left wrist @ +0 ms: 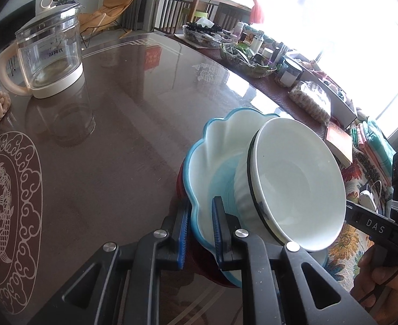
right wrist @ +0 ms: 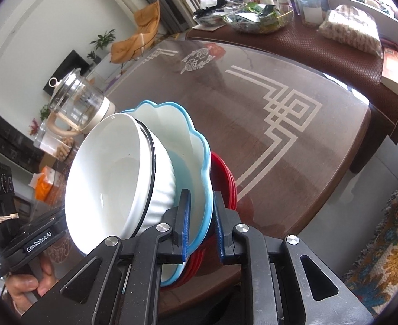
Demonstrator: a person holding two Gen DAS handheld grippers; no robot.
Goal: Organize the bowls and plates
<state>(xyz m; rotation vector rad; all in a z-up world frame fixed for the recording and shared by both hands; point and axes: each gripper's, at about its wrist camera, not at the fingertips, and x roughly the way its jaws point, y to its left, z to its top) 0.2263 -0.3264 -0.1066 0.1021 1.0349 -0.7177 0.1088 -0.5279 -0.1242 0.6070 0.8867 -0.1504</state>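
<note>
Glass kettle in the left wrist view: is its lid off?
No, the glass kettle stands on the table with its lid seated on top.

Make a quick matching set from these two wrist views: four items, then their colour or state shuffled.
Items:
1. scalloped plate
2. plates under it
3. top bowl
4. glass kettle

States:
A. red, at the bottom of the stack
B. white, nested in a ribbed bowl
C. clear, standing apart on the table
D. blue-rimmed, clamped from both sides along with the red plates beneath

Pairs: 1-D, 2-A, 3-B, 4-C
</note>
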